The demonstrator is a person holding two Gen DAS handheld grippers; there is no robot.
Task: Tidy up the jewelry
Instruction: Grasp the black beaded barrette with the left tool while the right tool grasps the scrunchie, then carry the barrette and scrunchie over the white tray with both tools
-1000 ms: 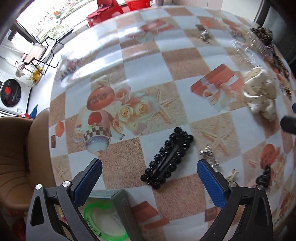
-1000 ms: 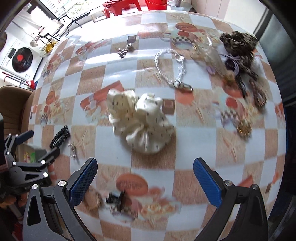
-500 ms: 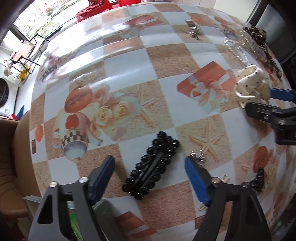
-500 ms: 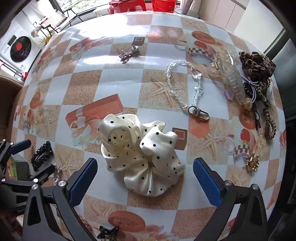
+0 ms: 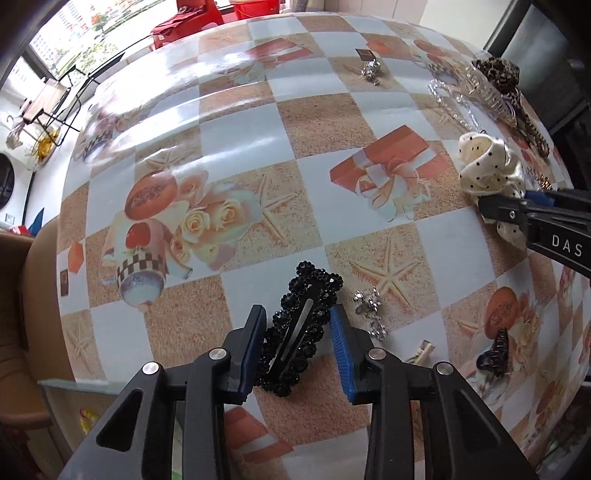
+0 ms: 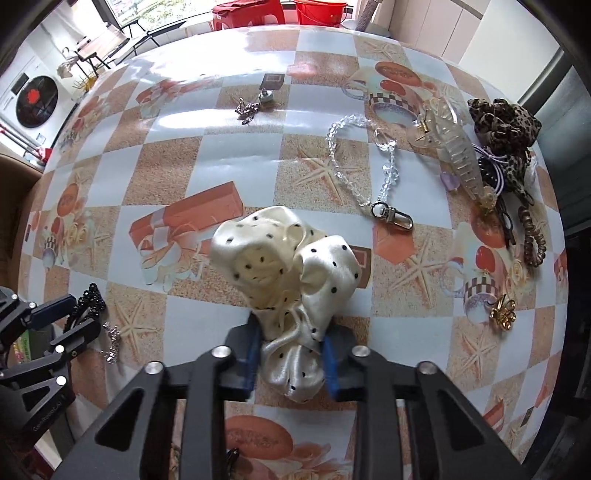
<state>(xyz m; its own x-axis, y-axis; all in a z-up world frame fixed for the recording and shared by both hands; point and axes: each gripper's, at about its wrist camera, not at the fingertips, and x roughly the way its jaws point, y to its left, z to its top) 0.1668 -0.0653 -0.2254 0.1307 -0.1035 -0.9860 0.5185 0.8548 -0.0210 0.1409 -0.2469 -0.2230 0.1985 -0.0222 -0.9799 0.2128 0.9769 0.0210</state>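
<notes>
L tongs: jaws had just been closing, narrow around black beaded hair clip lying flat on table; L pad touched clip's edge, contact at R pad hard to tell. R tongs: jaws had just been closing, clamped on lower part of cream dotted scrunchie, fabric bunched betw. pads, upper folds puffed out above.

Hidden/cut off: clip's near end under L jaws. Box at table's near-L edge only partly seen, contents unclear. Small black claw clip at R, blurred.

View diffs: L cam showed R tongs from the side at scrunchie; silver charm just beside clip, small gold-tone clip near it. R cam alone showed clearly: clear bead chain w/ clasp, clear claw clip, leopard scrunchie, brown coil tie, gold charm, silver piece far side. L tongs at its L edge.

Around: checked printed tablecloth; red stools beyond table.
</notes>
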